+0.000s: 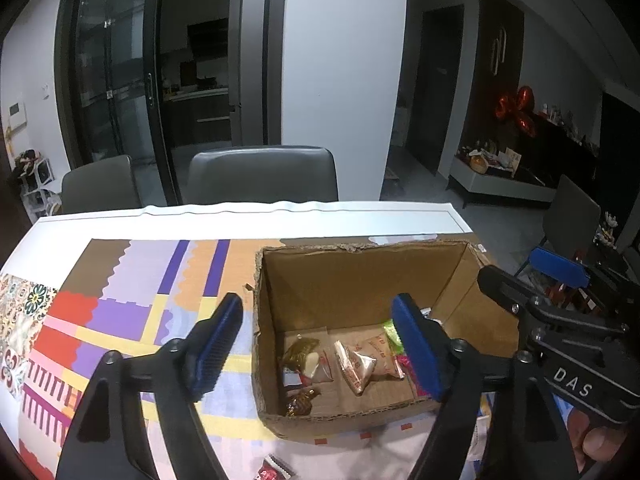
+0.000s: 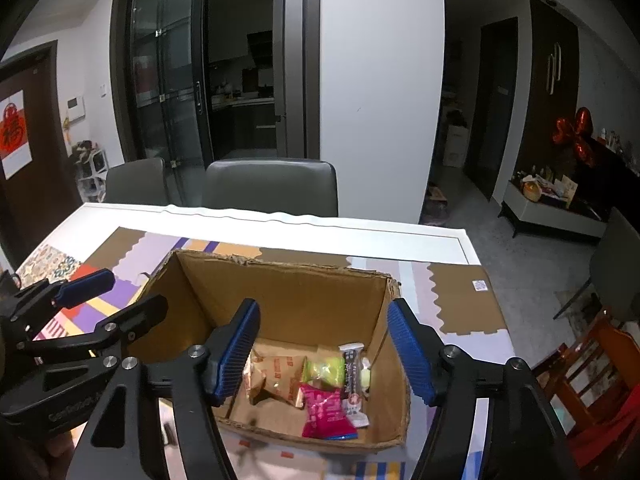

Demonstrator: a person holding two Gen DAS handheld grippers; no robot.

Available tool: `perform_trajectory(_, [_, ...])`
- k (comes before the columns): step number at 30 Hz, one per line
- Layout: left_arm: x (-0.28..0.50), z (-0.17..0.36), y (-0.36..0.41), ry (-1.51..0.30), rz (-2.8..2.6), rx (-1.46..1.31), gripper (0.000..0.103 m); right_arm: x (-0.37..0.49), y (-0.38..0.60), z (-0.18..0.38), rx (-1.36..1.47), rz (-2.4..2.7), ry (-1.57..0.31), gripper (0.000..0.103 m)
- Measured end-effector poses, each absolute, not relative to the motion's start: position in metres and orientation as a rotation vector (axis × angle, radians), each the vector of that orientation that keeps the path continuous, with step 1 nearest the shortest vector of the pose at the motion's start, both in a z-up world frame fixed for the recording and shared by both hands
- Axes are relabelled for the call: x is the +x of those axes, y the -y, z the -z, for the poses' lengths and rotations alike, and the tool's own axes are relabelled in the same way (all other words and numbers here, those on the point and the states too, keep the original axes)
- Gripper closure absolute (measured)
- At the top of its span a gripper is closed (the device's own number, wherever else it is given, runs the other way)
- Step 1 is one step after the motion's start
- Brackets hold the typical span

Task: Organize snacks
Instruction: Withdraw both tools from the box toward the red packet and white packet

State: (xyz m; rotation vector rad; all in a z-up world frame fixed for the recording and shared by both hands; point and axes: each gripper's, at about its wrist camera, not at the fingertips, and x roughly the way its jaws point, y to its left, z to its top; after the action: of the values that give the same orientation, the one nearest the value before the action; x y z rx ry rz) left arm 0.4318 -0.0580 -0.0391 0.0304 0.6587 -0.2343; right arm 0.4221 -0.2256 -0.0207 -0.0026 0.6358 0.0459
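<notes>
An open cardboard box [image 1: 352, 276] [image 2: 296, 292] stands on the patterned tablecloth. Inside lie several wrapped snacks: orange-and-white packets [image 1: 362, 360] [image 2: 280, 376], a gold-wrapped piece [image 1: 300, 350], a green packet [image 2: 326, 370], a pink packet [image 2: 326, 408] and a dark bar [image 2: 354, 380]. My left gripper [image 1: 318, 312] is open, straddling the box's left wall, with nothing between its pads. My right gripper [image 2: 324, 316] is open above the box's inside, also holding nothing. A red-wrapped snack [image 1: 276, 470] lies on the cloth in front of the box.
The colourful tablecloth [image 1: 132, 312] covers a white table [image 1: 280, 220] whose far edge meets two grey chairs [image 1: 262, 174]. A red wooden chair [image 2: 592, 364] stands to the right of the table. Each gripper shows at the side of the other's view.
</notes>
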Motion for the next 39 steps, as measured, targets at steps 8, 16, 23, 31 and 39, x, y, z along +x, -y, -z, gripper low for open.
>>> perform_trajectory(8, [0.419, 0.029, 0.051, -0.643, 0.192, 0.036, 0.015, 0.408, 0.226, 0.009, -0.001, -0.026, -0.614, 0.026])
perform_trajectory(16, [0.398, 0.015, 0.044, -0.617, 0.152, 0.038, 0.006, 0.387, 0.228, -0.002, 0.002, -0.013, -0.596, 0.022])
perform_trajectory(23, [0.378, 0.006, 0.043, -0.597, 0.144, 0.05, 0.003, 0.369, 0.23, -0.012, 0.008, 0.001, -0.578, 0.021])
perform_trajectory(31, [0.362, 0.001, 0.044, -0.584, 0.142, 0.05, 0.002, 0.348, 0.233, -0.021, -0.001, 0.015, -0.553, 0.018])
perform_trajectory(39, [0.345, 0.0, 0.041, -0.579, 0.132, 0.056, 0.001, 0.334, 0.235, -0.023, 0.01, 0.022, -0.545, 0.018])
